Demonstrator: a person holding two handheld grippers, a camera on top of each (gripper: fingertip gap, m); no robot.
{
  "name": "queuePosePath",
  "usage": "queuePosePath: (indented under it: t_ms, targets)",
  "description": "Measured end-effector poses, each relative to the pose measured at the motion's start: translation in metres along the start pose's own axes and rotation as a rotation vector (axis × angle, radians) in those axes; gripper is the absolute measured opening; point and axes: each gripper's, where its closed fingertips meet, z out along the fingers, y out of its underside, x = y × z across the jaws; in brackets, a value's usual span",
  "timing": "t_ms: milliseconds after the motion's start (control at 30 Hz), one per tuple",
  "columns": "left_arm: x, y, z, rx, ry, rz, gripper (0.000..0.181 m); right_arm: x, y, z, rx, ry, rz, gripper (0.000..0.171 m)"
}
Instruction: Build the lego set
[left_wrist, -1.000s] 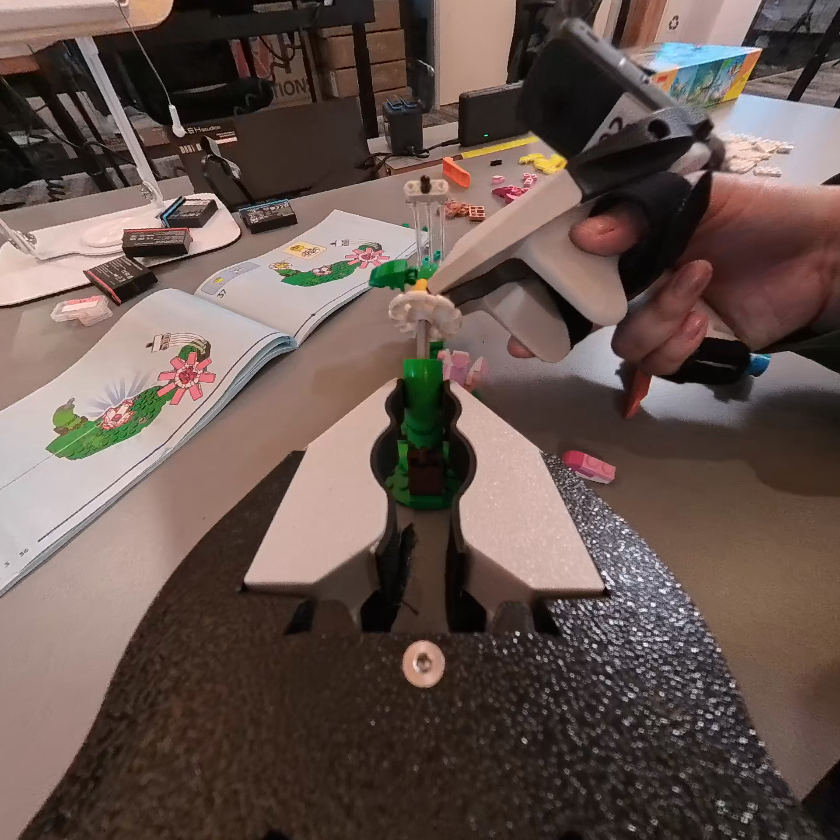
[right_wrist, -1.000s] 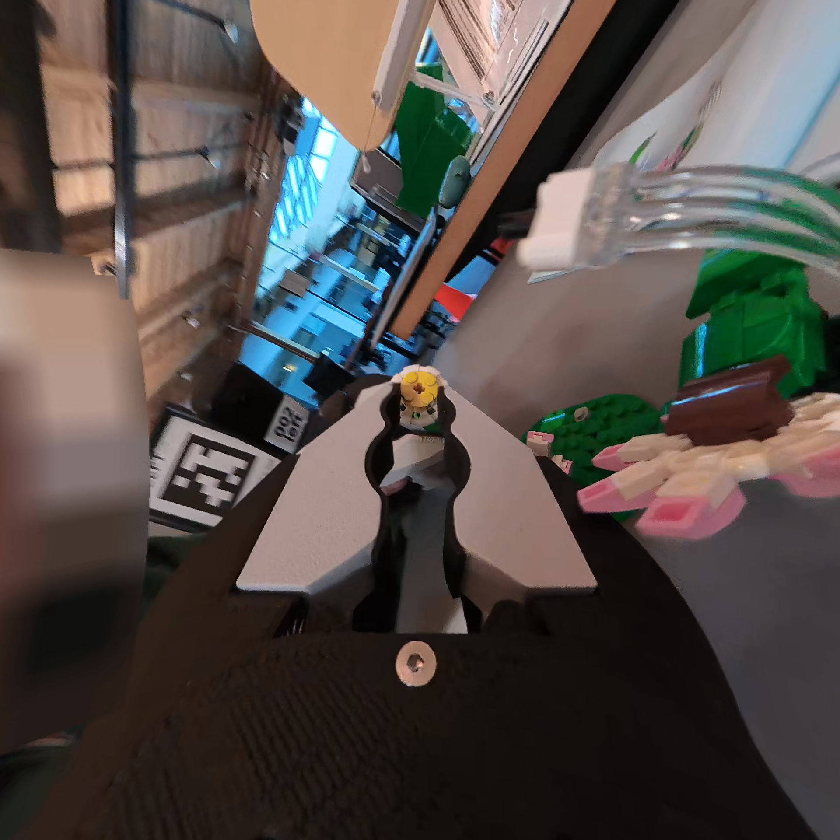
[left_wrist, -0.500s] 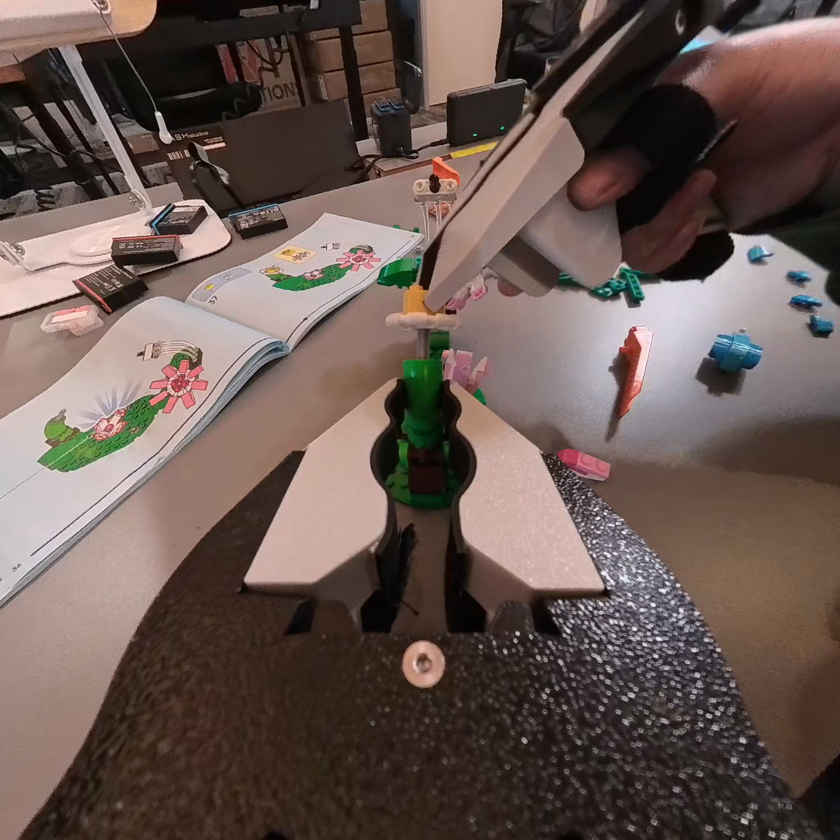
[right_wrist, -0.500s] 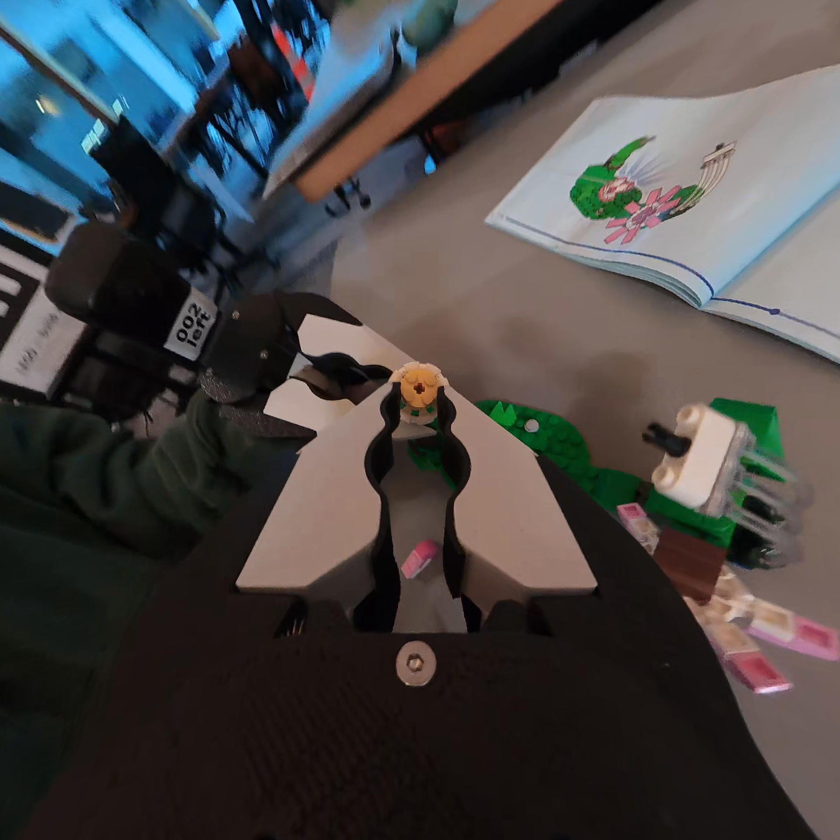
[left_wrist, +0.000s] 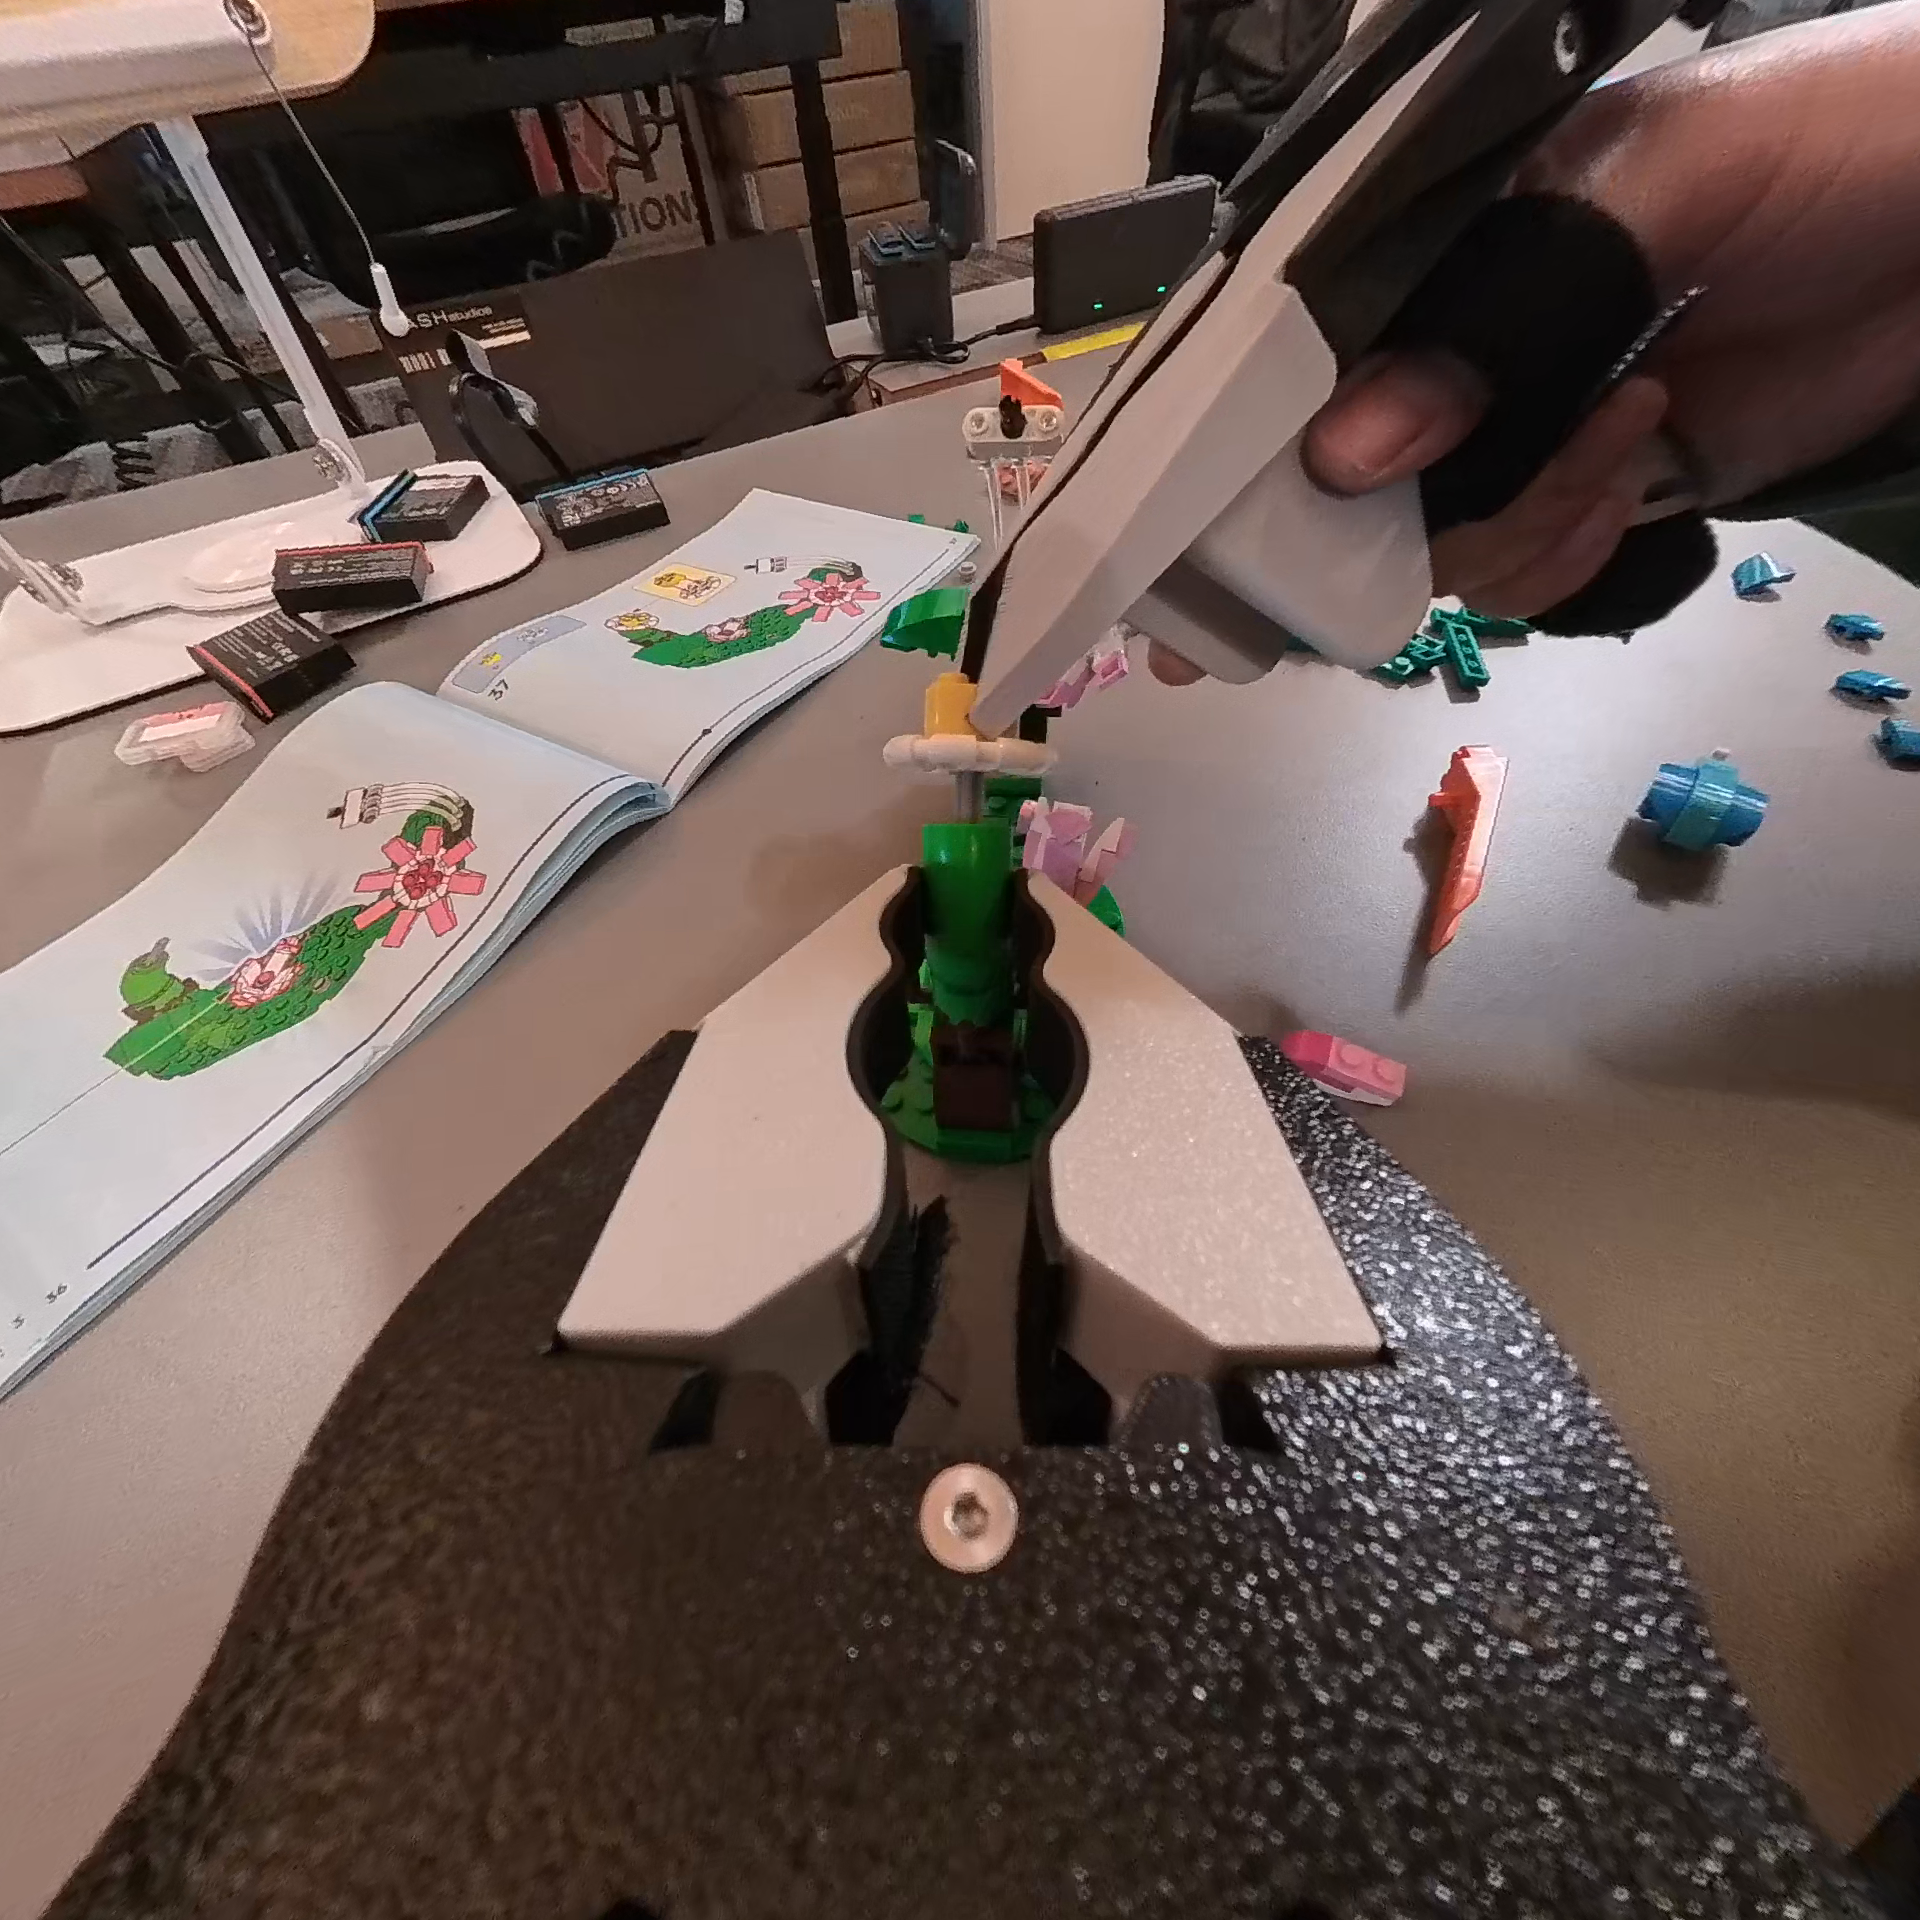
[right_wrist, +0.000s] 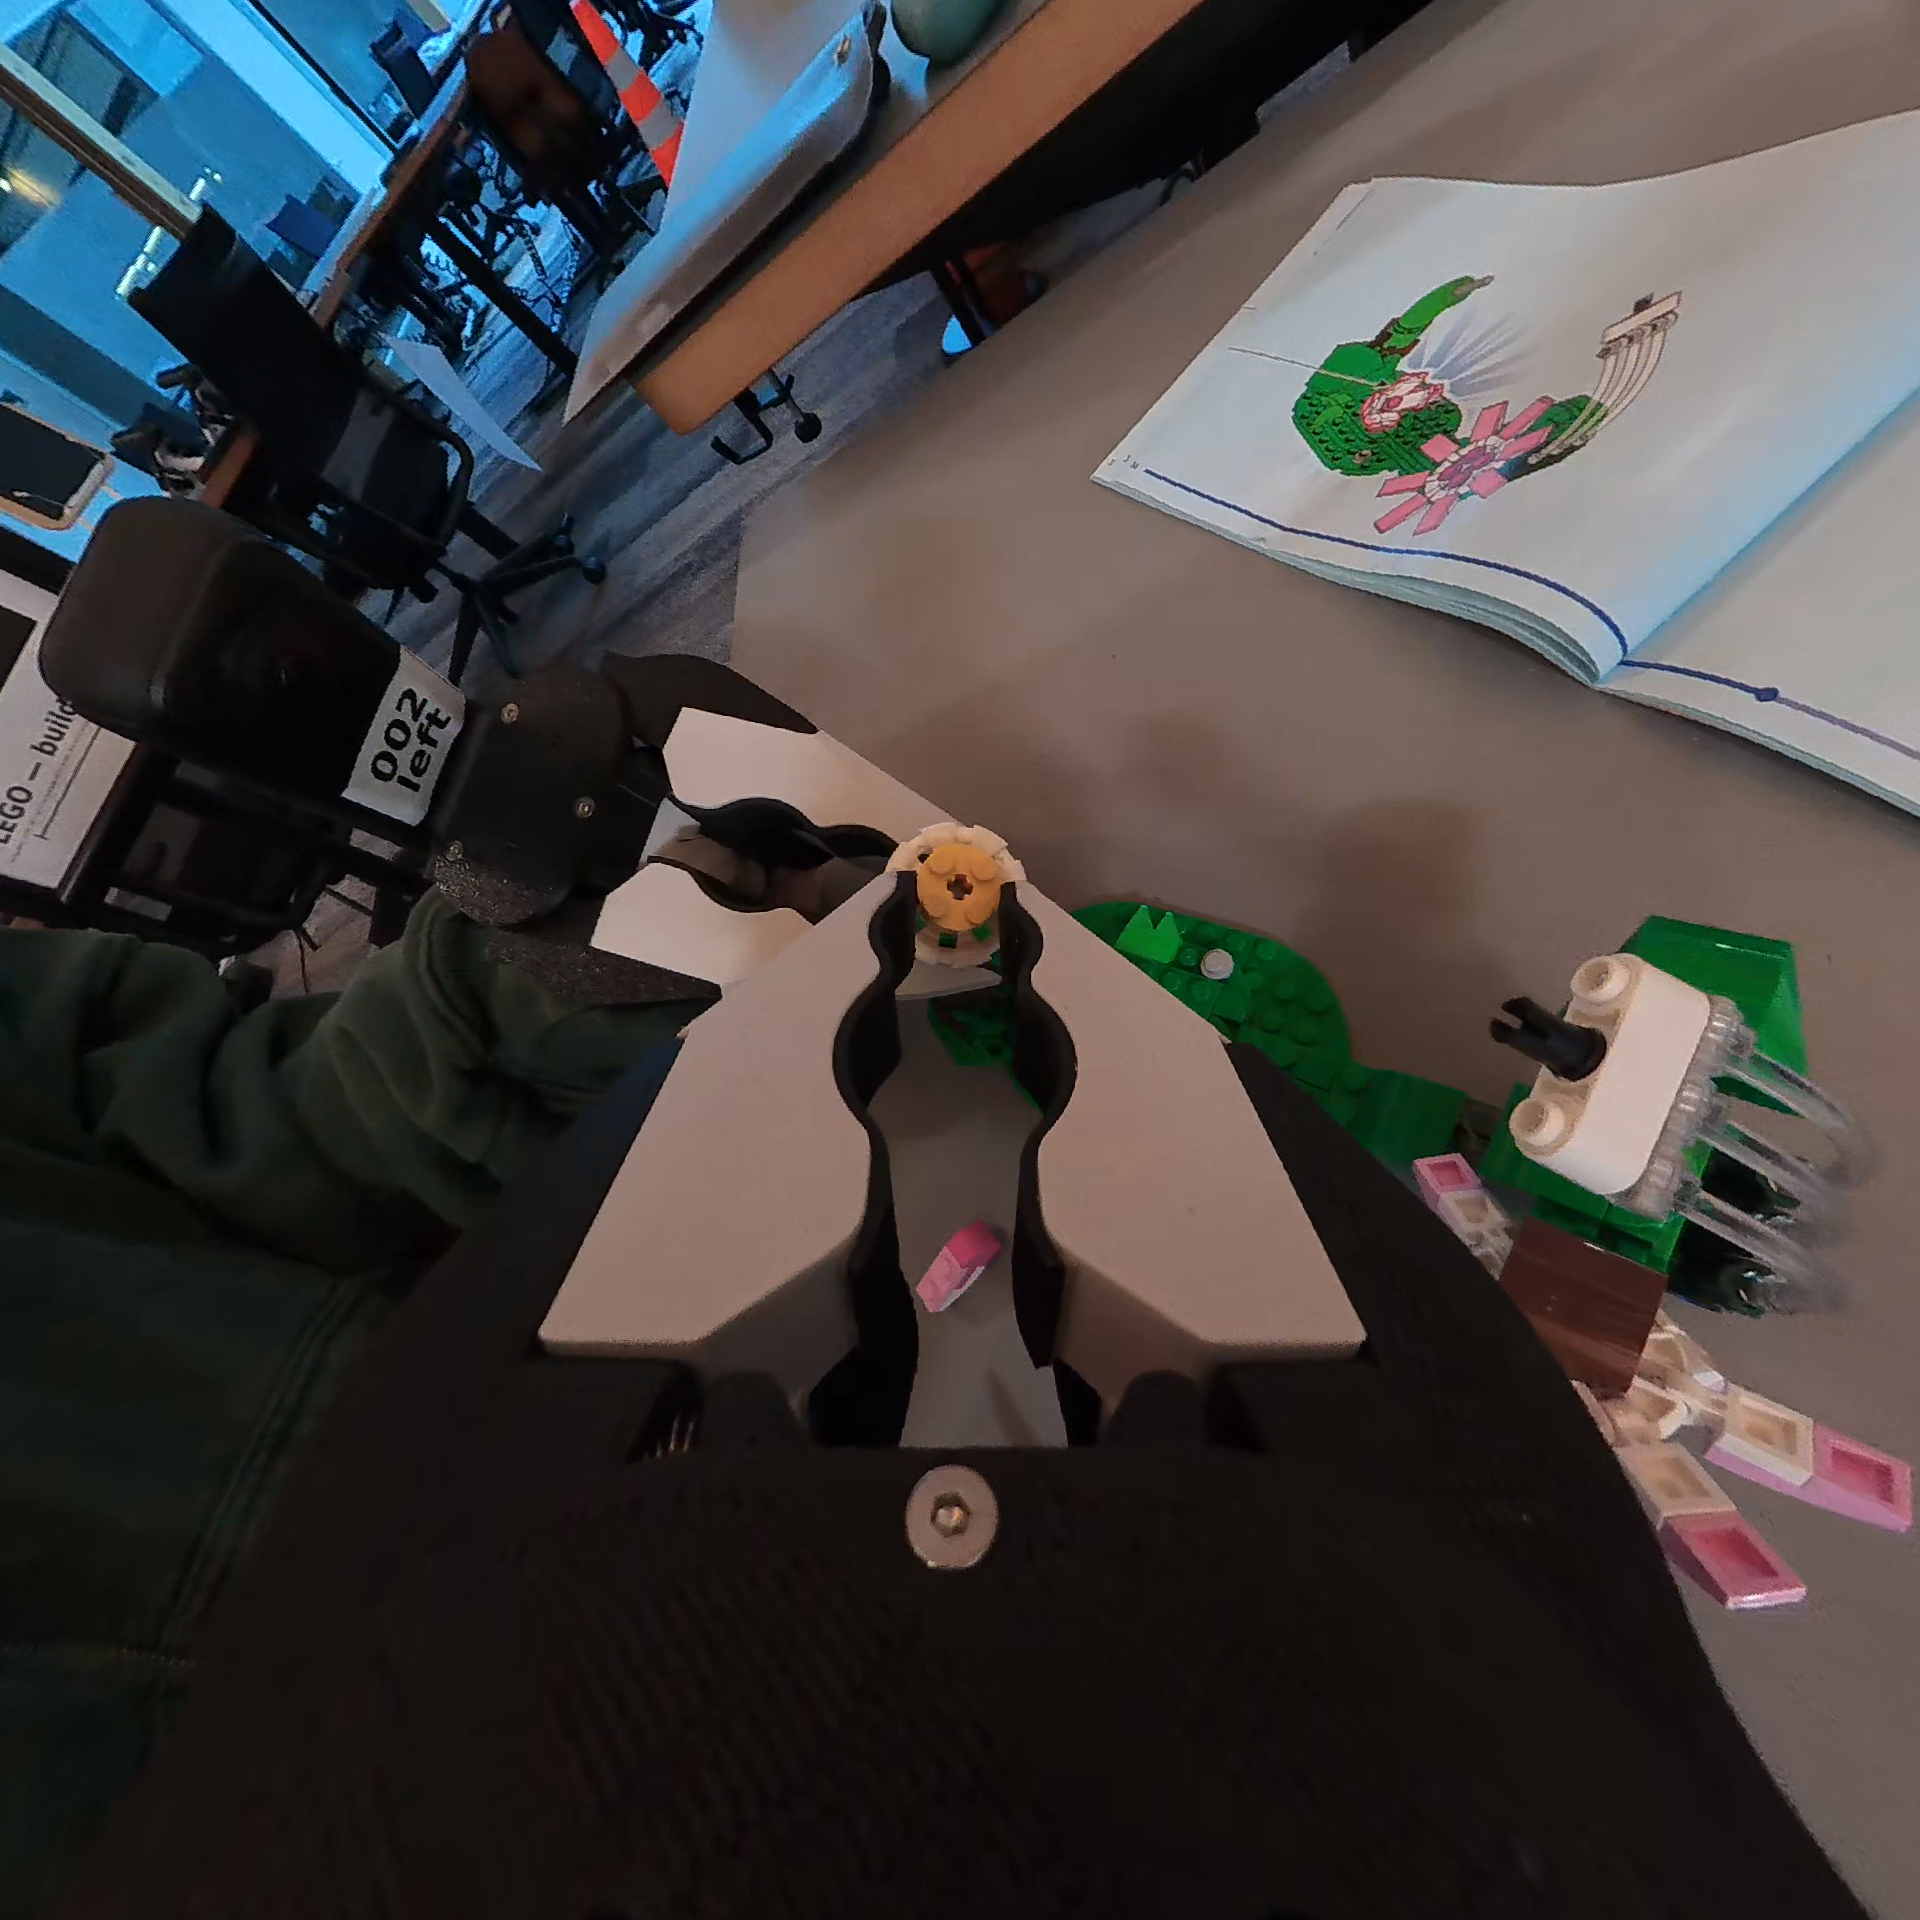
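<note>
My left gripper (left_wrist: 971, 883) is shut on the green stem (left_wrist: 966, 914) of a small flower that stands on the green lego base (left_wrist: 961, 1127). A thin grey rod rises from the stem to a white petal ring (left_wrist: 966, 750) with a yellow round stud (left_wrist: 948, 702) on top. My right gripper (right_wrist: 958, 902) comes down from the upper right and is shut on the yellow stud (right_wrist: 956, 883); it also shows in the left wrist view (left_wrist: 1101, 582). The green base (right_wrist: 1236, 987) carries a large pink flower (right_wrist: 1704, 1455) and a white block with clear curved rods (right_wrist: 1621, 1081).
An open instruction booklet (left_wrist: 343, 831) lies left on the grey table (left_wrist: 1558, 1195). A loose pink brick (left_wrist: 1345, 1062), an orange piece (left_wrist: 1460, 831), blue pieces (left_wrist: 1704, 805) and teal pieces (left_wrist: 1455, 649) lie to the right. Black battery packs (left_wrist: 348, 577) and a lamp base (left_wrist: 125, 623) stand at back left. My left and right fingertips are right by each other. The loose pink brick (left_wrist: 1345, 1062) sits 9 cm or so from the ends of my left fingers. Look for it in the right wrist view (right_wrist: 953, 1271) too.
My right gripper has swung from lying sideways to pointing down over the stem, with the yellow stud and white ring in it. My left gripper has kept still on the stem.
</note>
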Motion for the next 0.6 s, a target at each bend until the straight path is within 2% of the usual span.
queuePosePath:
  t_ms: [600]
  targets:
    - [0.0023, -0.0005, 0.001, 0.001, 0.008, 0.012, 0.013, -0.001, 0.0025, -0.0028, -0.023, 0.014, 0.009, 0.015]
